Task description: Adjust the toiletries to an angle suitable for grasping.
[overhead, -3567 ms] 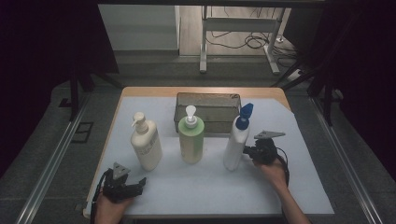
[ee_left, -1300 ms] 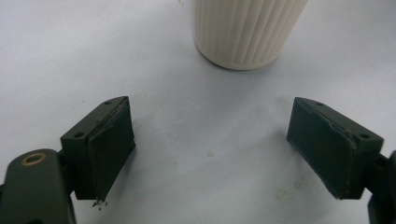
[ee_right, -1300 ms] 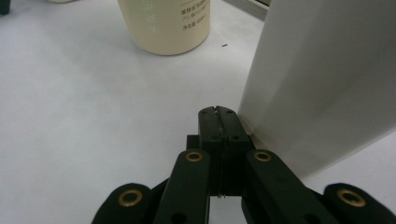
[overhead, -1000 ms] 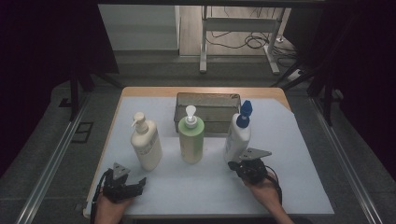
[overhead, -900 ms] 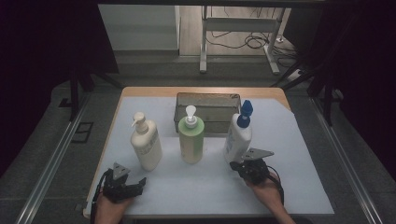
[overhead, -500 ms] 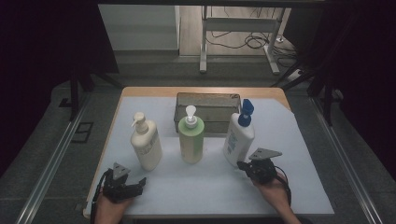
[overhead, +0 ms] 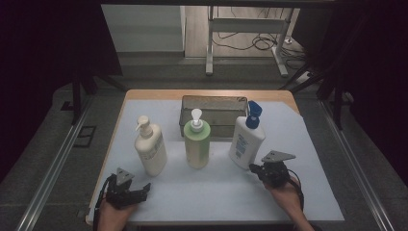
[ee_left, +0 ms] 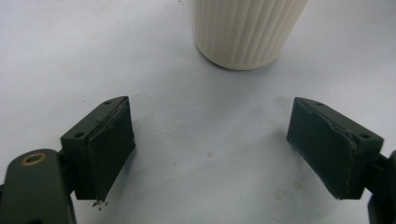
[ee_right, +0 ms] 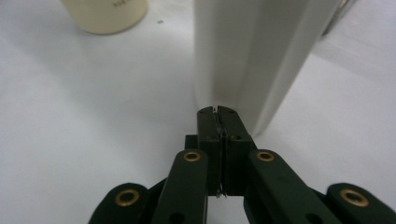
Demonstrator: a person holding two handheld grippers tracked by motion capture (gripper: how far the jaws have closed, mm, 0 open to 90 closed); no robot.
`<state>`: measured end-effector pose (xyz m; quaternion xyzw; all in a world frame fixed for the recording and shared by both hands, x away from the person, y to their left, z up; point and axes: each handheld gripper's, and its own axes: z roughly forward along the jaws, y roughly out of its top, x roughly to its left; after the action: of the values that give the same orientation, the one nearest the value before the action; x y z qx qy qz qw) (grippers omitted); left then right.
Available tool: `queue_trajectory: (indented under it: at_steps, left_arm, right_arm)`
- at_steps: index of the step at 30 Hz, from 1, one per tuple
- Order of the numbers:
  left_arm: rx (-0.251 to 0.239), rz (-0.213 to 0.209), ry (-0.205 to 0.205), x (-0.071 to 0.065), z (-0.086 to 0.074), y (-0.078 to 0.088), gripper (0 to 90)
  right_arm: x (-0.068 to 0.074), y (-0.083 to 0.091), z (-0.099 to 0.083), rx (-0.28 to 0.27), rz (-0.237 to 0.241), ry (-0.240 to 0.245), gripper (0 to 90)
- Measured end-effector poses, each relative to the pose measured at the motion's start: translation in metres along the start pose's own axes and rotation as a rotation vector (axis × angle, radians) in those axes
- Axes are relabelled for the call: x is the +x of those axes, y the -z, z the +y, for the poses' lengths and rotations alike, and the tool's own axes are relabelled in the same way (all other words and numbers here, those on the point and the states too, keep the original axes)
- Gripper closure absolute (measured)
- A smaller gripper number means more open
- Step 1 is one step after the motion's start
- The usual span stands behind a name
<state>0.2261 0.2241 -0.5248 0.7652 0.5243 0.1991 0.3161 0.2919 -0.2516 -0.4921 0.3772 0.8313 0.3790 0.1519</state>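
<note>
Three bottles stand in a row on the white table cover: a cream pump bottle (overhead: 150, 150), a green pump bottle (overhead: 197, 144) and a white bottle with a blue cap (overhead: 246, 140). My right gripper (overhead: 254, 167) is shut with nothing between its pads. In the right gripper view its tips (ee_right: 217, 110) sit right at the foot of the white bottle (ee_right: 254, 56); I cannot tell whether they touch it. My left gripper (overhead: 137, 188) rests near the front left edge, wide open and empty (ee_left: 210, 107). The ribbed base of the cream bottle (ee_left: 247, 32) stands ahead of it.
A grey metal basket (overhead: 214, 102) stands behind the bottles at the back middle of the table. The base of another bottle (ee_right: 106, 14) lies to the far left in the right gripper view. A wooden table edge (overhead: 144, 94) borders the cover at the back.
The right hand has slid a little to the right along the table in front of the white bottle, its gripper still shut. The left hand and the bottles have stayed put.
</note>
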Motion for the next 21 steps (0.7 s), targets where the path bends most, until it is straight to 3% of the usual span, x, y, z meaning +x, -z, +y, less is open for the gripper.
queue_trajectory:
  at_steps: [6, 14, 21]
  left_arm:
    - [0.0, -0.001, 0.0, 0.0, 0.0, 0.0, 14.6]
    - [0.0, 0.0, 0.001, 0.0, 0.0, 0.0, 14.6]
    - [0.002, 0.0, -0.002, 0.0, 0.0, 0.0, 14.6]
  right_arm:
    - [0.003, 0.013, 0.003, -0.017, 0.007, 0.006, 80.6]
    - [-0.001, 0.036, 0.011, -0.033, 0.005, -0.016, 64.6]
    - [-0.004, 0.045, 0.022, -0.046, 0.0, -0.026, 53.2]
